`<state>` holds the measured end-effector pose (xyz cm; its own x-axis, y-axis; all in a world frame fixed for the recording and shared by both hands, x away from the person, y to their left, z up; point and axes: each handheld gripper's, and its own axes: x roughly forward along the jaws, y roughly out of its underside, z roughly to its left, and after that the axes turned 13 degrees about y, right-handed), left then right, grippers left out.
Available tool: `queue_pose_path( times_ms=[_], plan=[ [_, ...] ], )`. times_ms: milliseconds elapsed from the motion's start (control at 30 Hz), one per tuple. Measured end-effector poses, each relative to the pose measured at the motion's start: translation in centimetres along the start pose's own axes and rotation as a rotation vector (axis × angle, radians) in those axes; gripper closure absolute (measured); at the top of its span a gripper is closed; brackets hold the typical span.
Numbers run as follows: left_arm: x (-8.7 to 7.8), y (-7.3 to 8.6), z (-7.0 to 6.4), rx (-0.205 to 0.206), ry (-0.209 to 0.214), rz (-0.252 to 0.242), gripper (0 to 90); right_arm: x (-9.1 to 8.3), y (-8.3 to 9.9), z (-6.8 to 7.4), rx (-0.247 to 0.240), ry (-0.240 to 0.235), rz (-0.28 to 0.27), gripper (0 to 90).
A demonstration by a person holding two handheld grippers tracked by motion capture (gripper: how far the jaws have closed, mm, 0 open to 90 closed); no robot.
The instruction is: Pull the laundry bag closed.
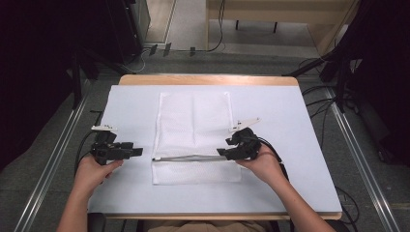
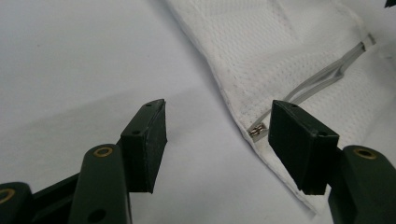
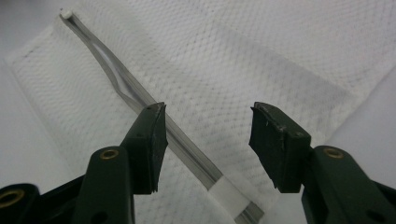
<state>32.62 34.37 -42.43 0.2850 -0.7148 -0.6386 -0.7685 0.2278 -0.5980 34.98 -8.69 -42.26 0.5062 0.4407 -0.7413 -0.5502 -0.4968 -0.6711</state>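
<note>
Near the front edge of the table (image 1: 290,193), the person's two hands come in from below. The left gripper (image 1: 138,152) sits on the bare cover left of the bag (image 1: 193,121); the right gripper (image 1: 221,152) sits at the bag's right edge. The white mesh bag lies flat in the middle of the table, its long side running from near the front edge toward the back. Its grey zipper (image 1: 186,157) crosses it from side to side in the part nearest the person.

The left gripper view shows its jaws wide apart with nothing between them, and a small metal zipper pull (image 2: 257,131) at the bag's edge, just beside the right jaw; from above that pull is too small to make out. The right gripper view shows jaws likewise spread and empty above the mesh. The zipper (image 3: 140,100) passes under the left jaw, and a white tab (image 3: 229,193) on it lies near the bottom.

From above, neither gripper's opening can be judged. The zipper gapes slightly partway along in both gripper views.
</note>
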Motion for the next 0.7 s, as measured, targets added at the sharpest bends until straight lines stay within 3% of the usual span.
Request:
queue_pose_path(
  times_ms=[267,700],
  plan=[
    [0.1,-0.1,-0.2,0.005,-0.011,-0.002,38.1,0.6,-1.0,0.9,0.000,-0.025,-0.006,49.5],
    [0.3,-0.1,-0.2,0.006,-0.011,-0.007,38.5,1.3,-2.8,2.9,-0.052,-0.076,-0.012,56.6]
  ],
)
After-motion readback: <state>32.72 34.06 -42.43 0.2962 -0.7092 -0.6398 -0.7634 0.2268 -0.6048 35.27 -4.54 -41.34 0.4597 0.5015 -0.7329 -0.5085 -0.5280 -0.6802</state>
